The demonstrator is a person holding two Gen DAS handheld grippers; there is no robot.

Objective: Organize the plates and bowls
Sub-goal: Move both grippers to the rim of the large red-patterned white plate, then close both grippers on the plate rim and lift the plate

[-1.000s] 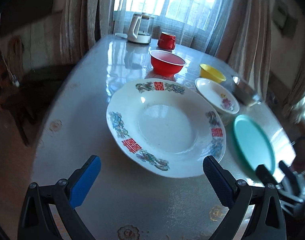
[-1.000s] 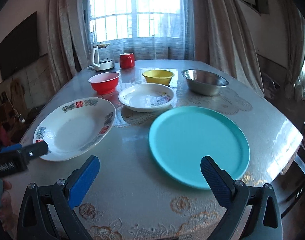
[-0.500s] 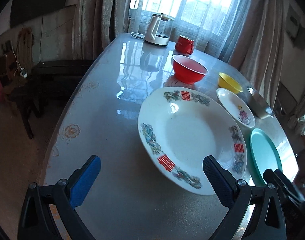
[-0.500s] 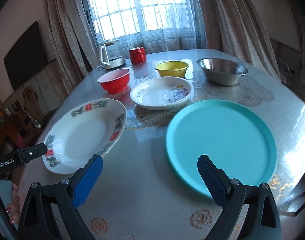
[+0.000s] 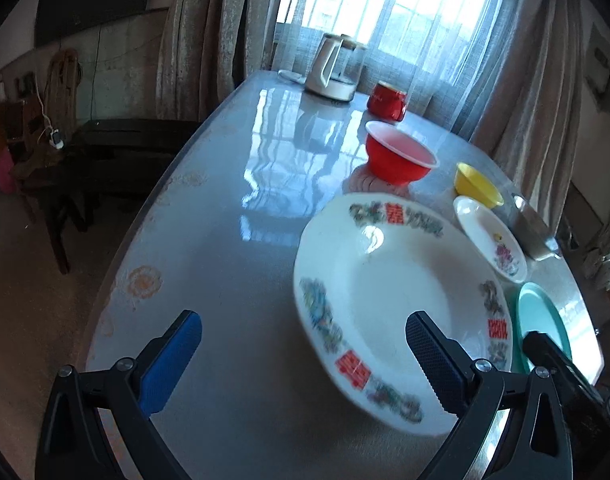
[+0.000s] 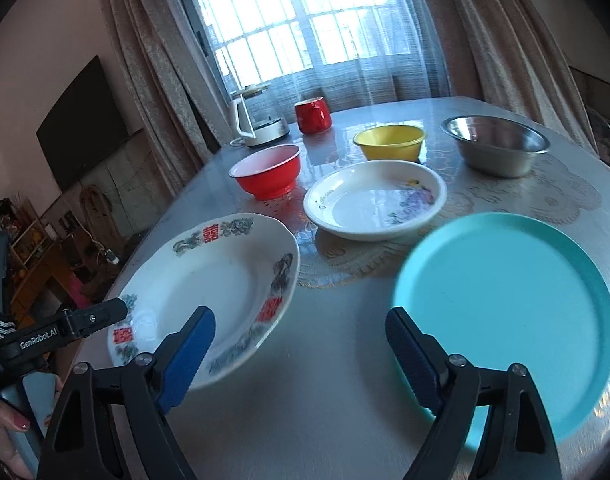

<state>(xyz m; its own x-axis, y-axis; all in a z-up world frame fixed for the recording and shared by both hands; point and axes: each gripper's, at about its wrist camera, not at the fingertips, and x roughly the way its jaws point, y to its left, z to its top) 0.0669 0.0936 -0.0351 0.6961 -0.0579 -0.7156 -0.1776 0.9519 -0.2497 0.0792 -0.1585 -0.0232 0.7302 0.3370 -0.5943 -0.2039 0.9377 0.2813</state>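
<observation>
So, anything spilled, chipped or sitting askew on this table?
Nothing stands out. The patterned plate, small floral plate and teal plate lie flat on the table; the red bowl, yellow bowl and steel bowl stand upright, with no spills visible.

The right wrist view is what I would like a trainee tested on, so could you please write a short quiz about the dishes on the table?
1. True or false: the yellow bowl sits inside the steel bowl.
2. Which dish lies nearest the right gripper's right-hand fingertip? A. red bowl B. teal plate C. red mug
3. How many white dishes are on the table?

Key: 1. False, they stand apart. 2. B. 3. Two: the large patterned plate and the small flowered plate.
</observation>
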